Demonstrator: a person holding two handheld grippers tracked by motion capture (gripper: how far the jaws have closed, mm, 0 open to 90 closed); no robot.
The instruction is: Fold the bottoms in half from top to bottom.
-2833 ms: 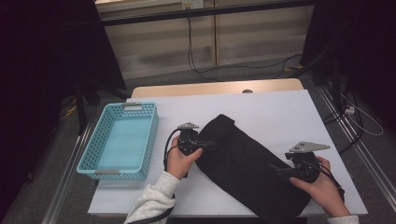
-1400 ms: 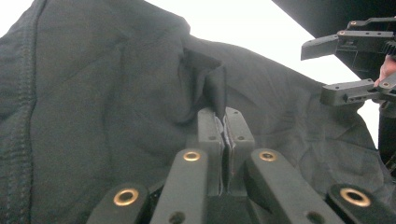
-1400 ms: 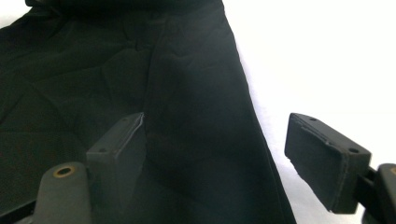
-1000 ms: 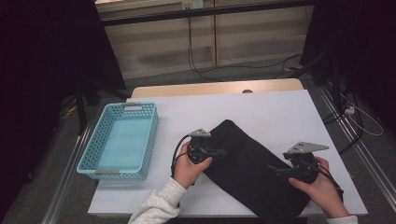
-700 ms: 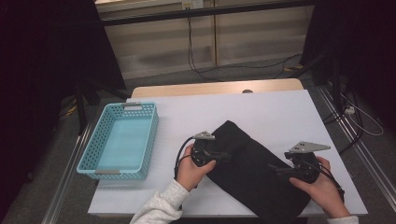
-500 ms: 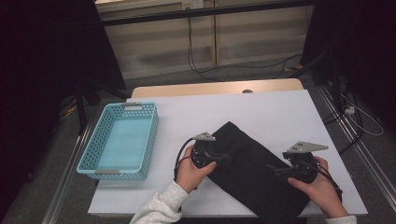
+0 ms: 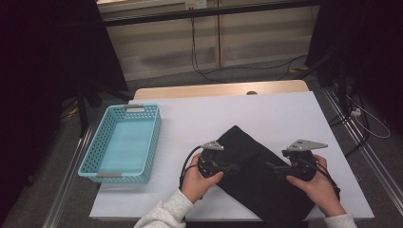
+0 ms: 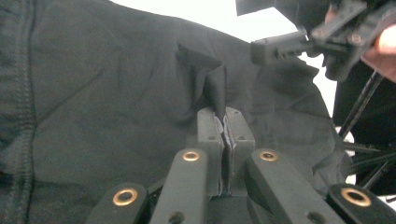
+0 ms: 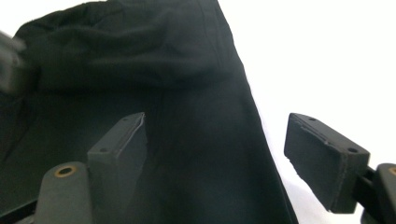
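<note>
left gripper (image 8: 226, 122) pinching black cloth (image 8: 107, 93) | right gripper (image 9: 215, 149) jaws apart

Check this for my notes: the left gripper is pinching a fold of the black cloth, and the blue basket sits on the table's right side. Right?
Not quite. The blue basket sits on the table's left side, as the high view shows. The left gripper does pinch a fold of the black cloth.

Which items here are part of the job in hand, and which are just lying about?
In the job:
- black garment, spread on the table
- left gripper, jaws shut on a pinched fold of the garment
- right gripper, jaws open over the garment's edge

Lying about:
- light blue basket, apart at the table's left, nothing visible in it
- white table
</note>
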